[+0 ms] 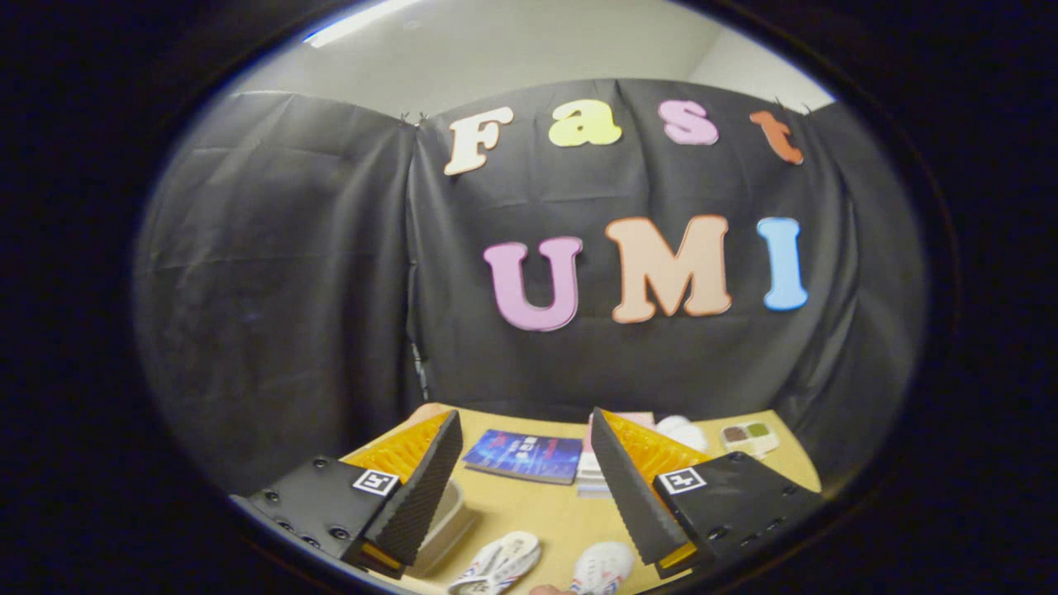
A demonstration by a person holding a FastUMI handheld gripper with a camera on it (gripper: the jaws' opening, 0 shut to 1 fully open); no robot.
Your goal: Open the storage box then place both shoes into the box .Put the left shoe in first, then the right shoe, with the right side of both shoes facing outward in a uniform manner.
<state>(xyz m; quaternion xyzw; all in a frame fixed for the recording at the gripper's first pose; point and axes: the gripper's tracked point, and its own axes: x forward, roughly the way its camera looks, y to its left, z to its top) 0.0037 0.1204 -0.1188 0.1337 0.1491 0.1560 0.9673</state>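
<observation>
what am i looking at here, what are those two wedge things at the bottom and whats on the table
Those wedges are the jaws of a hand-held gripper; a person carries it, and the camera rides on it, looking forward along them. The jaws stand open and hold nothing. Below them lies a wooden table. Two shoes lie between the jaws, close to the camera. A blue book lies farther ahead. A pale box sits partly behind one jaw, and a small tray is beyond the other, near the black cloth wall.

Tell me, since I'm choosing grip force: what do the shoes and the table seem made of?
With the gripper open above them, the two shoes look like soft white fabric or canvas with striped sides, though blur leaves this open. The table looks like smooth, matte, light wood or laminate.
</observation>
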